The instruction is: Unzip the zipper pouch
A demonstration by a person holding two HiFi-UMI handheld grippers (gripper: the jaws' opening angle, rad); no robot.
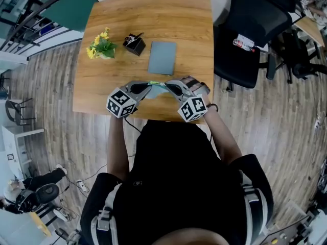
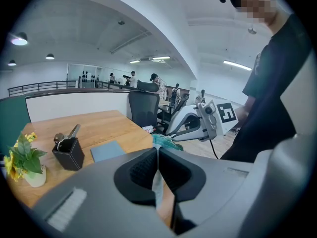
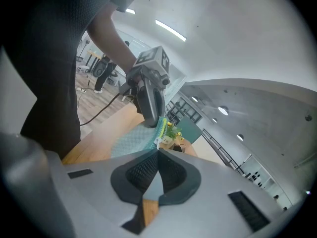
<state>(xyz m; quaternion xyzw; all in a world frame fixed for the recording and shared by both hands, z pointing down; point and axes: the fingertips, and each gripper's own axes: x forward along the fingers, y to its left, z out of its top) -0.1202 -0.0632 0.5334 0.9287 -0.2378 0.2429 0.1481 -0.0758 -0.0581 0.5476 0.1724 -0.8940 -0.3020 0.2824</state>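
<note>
A teal zipper pouch (image 1: 157, 89) hangs just above the near edge of the wooden table (image 1: 153, 19), stretched between my two grippers. My left gripper (image 1: 147, 89) is shut on the pouch's left end, and the pale fabric (image 2: 165, 142) runs out from between its closed jaws (image 2: 158, 151). My right gripper (image 1: 169, 88) is shut on the right end. In the right gripper view the pouch (image 3: 132, 141) and its green-yellow zipper edge (image 3: 161, 128) lie just beyond the closed jaws (image 3: 158, 151), with the left gripper (image 3: 148, 99) behind. Whether the zipper is open is hidden.
On the table stand a small pot of yellow flowers (image 1: 101, 47), a black holder with keys (image 1: 134, 44) and a flat grey-blue notebook (image 1: 162, 57). A black office chair (image 1: 251, 32) is at the table's right. The person's body is close against the near edge.
</note>
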